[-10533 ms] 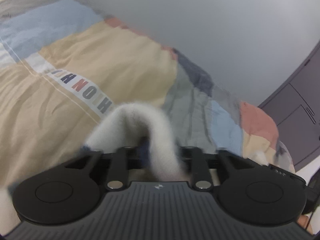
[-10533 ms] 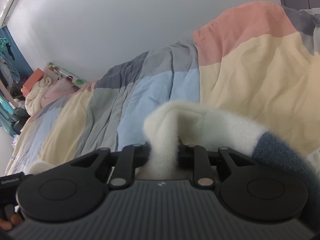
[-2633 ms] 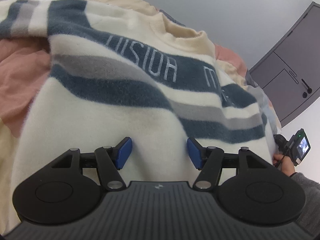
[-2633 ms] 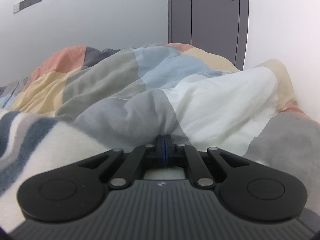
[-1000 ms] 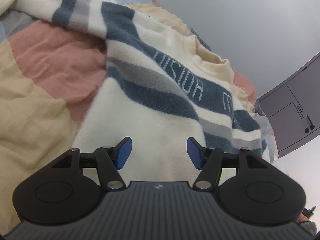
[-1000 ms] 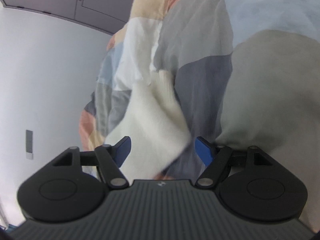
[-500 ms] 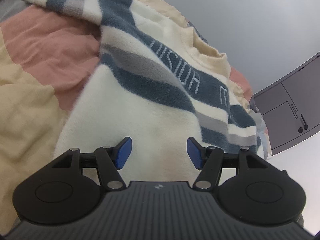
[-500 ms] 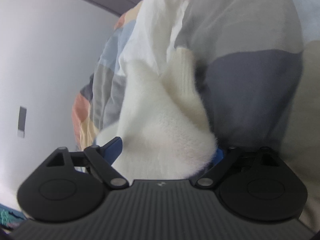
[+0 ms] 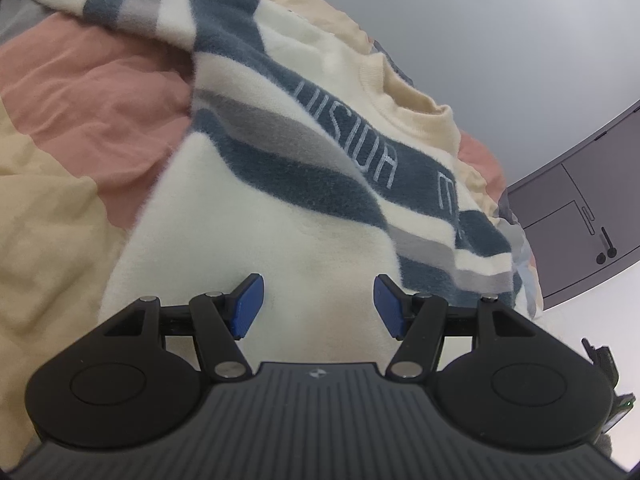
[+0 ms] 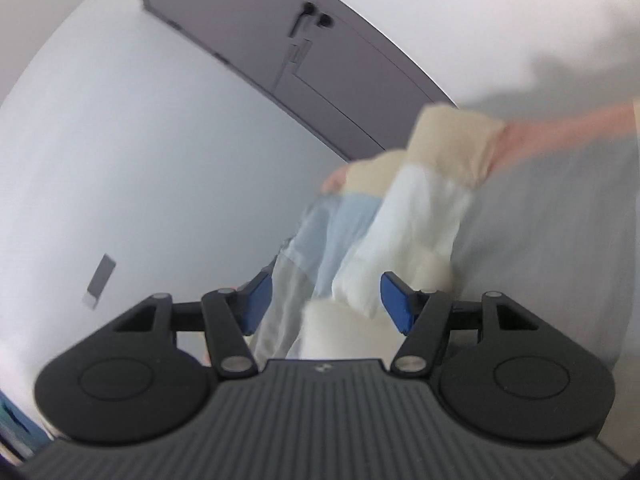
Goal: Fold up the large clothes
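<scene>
A cream fleece sweater (image 9: 280, 232) with navy and grey stripes and pale lettering lies spread face up on the bed. My left gripper (image 9: 319, 306) hovers open over its plain cream lower part, with nothing between the blue pads (image 9: 248, 306). The right wrist view is blurred by motion. There a cream fleece end of the sweater, likely a sleeve (image 10: 340, 332), sits between the pads of my right gripper (image 10: 326, 302). Its jaws are closing on the fleece, and a gap still shows beside the left pad (image 10: 259, 300).
A patchwork quilt (image 9: 80, 92) in pink, beige, grey and blue covers the bed and bunches up ahead of the right gripper (image 10: 420, 208). A grey door (image 10: 320, 60) and a pale wall stand behind. A dark device (image 9: 600, 364) shows at the right edge.
The right view has swung up and rolled from the quilt to the wall and door. Its jaws widened, then narrowed around the cream sleeve. The left gripper has barely moved.
</scene>
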The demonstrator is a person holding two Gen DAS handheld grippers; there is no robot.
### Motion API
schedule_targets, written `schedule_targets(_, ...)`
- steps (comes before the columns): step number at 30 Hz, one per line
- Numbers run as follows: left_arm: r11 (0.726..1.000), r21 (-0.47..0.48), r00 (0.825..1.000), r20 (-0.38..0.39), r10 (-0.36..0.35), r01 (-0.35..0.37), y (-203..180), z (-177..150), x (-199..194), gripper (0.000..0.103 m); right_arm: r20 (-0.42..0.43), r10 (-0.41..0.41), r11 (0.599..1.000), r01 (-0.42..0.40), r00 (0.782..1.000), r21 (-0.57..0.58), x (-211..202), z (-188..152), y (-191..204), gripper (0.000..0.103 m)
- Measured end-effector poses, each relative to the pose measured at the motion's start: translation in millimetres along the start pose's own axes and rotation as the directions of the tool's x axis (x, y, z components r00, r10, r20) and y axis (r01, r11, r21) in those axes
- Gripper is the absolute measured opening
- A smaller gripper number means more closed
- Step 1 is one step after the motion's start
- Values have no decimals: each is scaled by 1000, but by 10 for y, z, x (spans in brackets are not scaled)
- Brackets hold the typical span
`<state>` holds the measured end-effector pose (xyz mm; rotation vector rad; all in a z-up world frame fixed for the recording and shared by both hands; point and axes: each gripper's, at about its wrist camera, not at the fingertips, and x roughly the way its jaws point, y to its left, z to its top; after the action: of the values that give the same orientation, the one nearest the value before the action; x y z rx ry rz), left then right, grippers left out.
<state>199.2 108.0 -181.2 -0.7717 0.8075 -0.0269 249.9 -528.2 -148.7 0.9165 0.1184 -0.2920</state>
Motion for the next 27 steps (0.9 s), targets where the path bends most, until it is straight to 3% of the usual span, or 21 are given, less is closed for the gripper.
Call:
schedule_targets(9,1000,-5,1000,-7,-14,14,-21,-16,13,66,74,-81,984,68,994,164,-263,119,-396,63)
schedule_targets(12,1000,-7,1000,-7,-10,10,-22,-20,17,66,20,-144,974,138,989,182,-184,120,-499,63)
schedule_targets(16,1000,-8,1000,-8,-5,5,-17,-21,17,66,-47,-142,972,148,989,182,-41,65,-592,43)
schedule_targets(20,1000,-1,1000,-8,-1,1,-16,-29,17,66,-116,-128,991,131,985,18,235,5,-492,41)
schedule_targets(25,1000,6,1000,-6,8,-8,-29,-40,27,66,-142,-257,960,236,956,-150,496,-71,-439,40)
schedule_targets(27,999,29,1000,-2,18,-18,-56,-40,34,66,-146,-263,950,229,954,-214,585,-95,-424,42)
